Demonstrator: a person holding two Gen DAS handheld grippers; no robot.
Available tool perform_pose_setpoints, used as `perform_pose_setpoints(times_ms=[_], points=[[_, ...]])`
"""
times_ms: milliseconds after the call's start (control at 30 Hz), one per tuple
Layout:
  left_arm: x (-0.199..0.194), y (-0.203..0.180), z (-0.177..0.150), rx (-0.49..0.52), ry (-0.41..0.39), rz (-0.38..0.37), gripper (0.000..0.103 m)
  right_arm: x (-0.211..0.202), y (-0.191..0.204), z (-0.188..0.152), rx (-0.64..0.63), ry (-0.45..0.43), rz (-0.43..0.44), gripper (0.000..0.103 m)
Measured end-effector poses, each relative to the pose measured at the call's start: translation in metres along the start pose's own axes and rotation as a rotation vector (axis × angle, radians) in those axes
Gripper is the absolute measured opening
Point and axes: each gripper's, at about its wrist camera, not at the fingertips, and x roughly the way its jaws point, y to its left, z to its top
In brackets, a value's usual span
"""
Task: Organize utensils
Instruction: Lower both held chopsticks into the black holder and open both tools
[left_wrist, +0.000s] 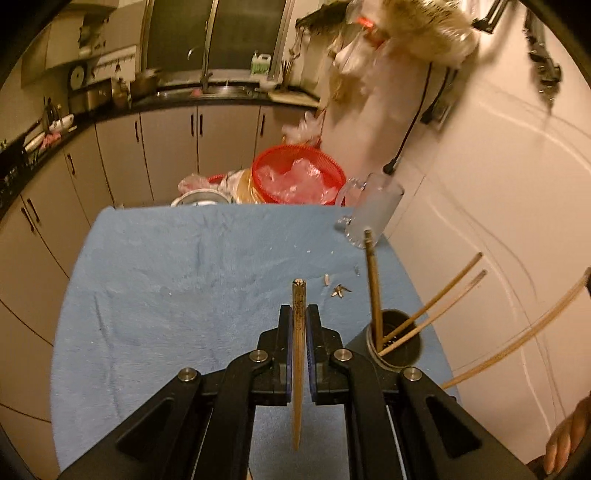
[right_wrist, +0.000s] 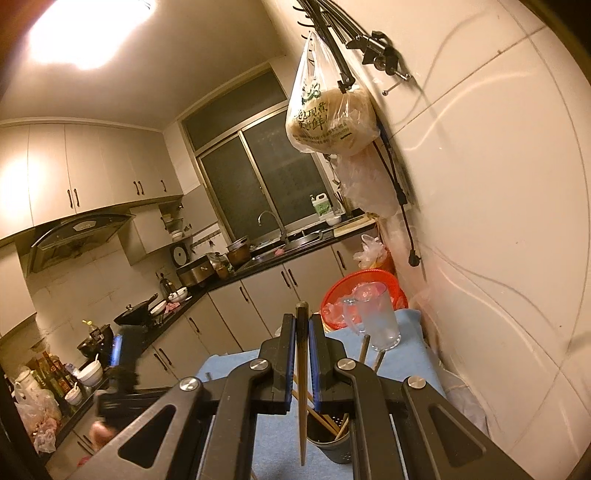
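Note:
My left gripper (left_wrist: 298, 314) is shut on a wooden chopstick (left_wrist: 297, 354) and holds it above the blue cloth (left_wrist: 177, 280), left of the dark utensil holder (left_wrist: 399, 341). The holder stands at the cloth's right edge with several chopsticks (left_wrist: 375, 288) leaning in it. My right gripper (right_wrist: 302, 325) is shut on a dark-tipped chopstick (right_wrist: 302, 387), held high above the holder (right_wrist: 334, 439); its lower tip hangs just left of the holder's rim. A long chopstick (left_wrist: 517, 343) crosses the right side of the left wrist view.
A frosted glass mug (left_wrist: 373, 210) stands at the cloth's far right corner, also in the right wrist view (right_wrist: 380, 321). A red basket (left_wrist: 299, 177) with plastic sits behind it. Small scraps (left_wrist: 340, 290) lie on the cloth. The white wall is close on the right.

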Motion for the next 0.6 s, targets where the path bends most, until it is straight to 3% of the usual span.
perform_pose_setpoints(times_ms=[367, 600], points=[[-0.034, -0.008, 0.008, 0.013, -0.05, -0.04, 0.007, -0.005, 0.008, -0.001, -0.012, -0.028, -0.031, 0.007], [-0.065, -0.035, 0.037, 0.027, -0.15, -0.093, 0.007, 0.001, 0.004, 0.009, -0.007, -0.063, -0.061, 0.007]])
